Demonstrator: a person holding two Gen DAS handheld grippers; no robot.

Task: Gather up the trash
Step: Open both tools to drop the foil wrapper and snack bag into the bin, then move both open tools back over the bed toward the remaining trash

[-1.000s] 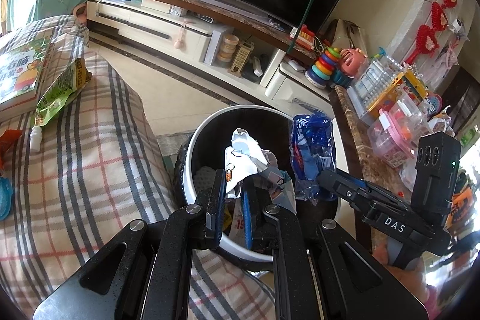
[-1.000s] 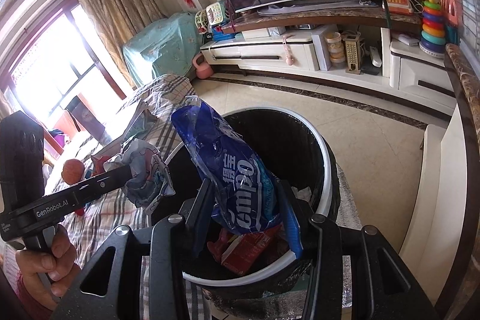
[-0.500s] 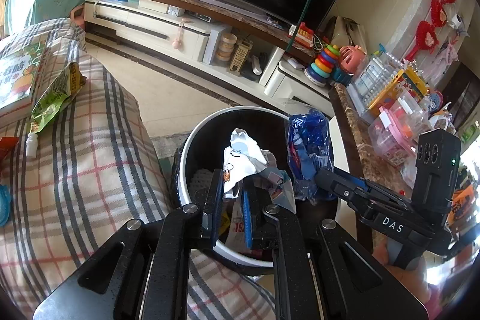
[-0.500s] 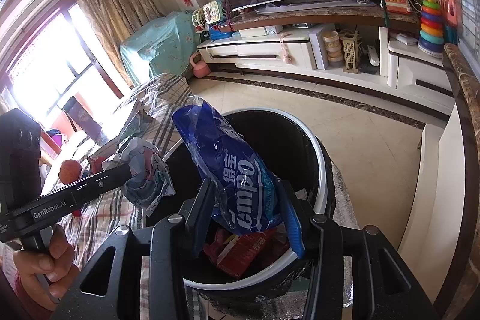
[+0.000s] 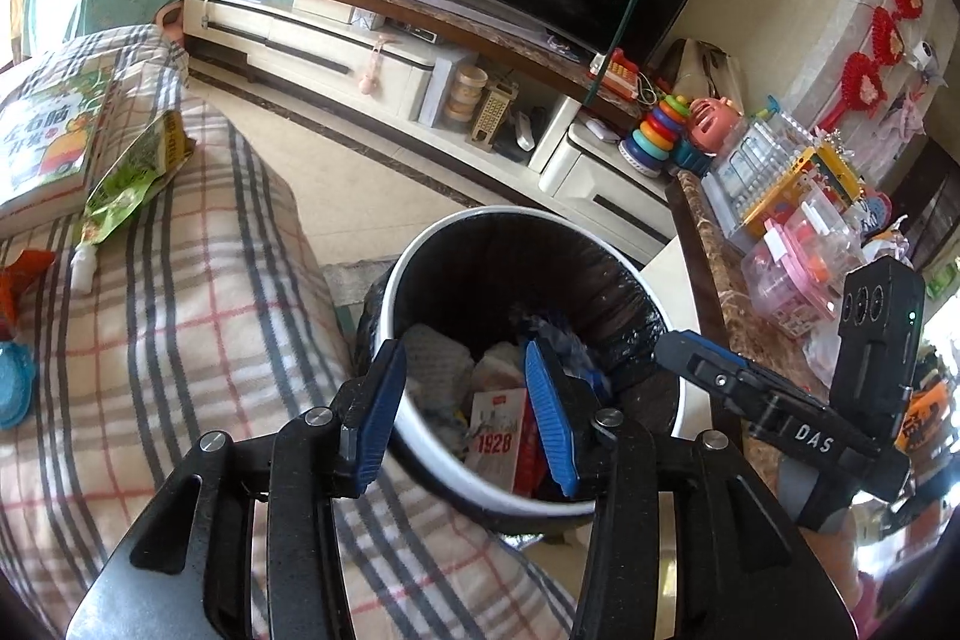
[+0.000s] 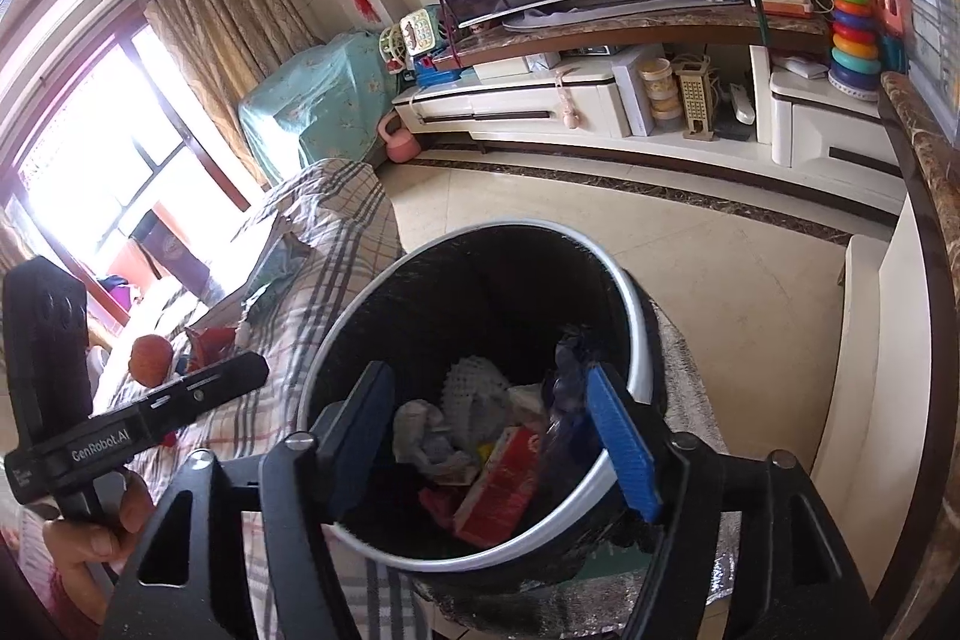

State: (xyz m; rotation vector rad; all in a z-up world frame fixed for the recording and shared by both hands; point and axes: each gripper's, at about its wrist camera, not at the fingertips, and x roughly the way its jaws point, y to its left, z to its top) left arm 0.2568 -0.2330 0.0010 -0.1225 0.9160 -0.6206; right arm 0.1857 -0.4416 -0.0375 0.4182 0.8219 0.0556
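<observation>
A round trash bin (image 5: 456,490) with a white rim and black liner stands beside the plaid-covered sofa; it also shows in the right wrist view (image 6: 639,334). Inside lie crumpled wrappers (image 6: 429,433), a red box (image 5: 501,439) (image 6: 498,484) and the blue bag (image 6: 567,400). My left gripper (image 5: 465,409) is open and empty over the bin's near rim. My right gripper (image 6: 498,436) is open and empty above the bin. A green snack bag (image 5: 135,166) and a small white bottle (image 5: 83,265) lie on the sofa.
The plaid sofa cover (image 5: 180,328) holds a book (image 5: 42,142), an orange wrapper (image 5: 18,274) and a blue item (image 5: 15,388). A TV cabinet (image 5: 384,64) with toys runs along the back. A marble shelf (image 5: 726,292) with toy boxes stands right of the bin.
Both grippers opened. The crumpled white wrapper left my left gripper and the blue bag left my right gripper; both now lie in the bin.
</observation>
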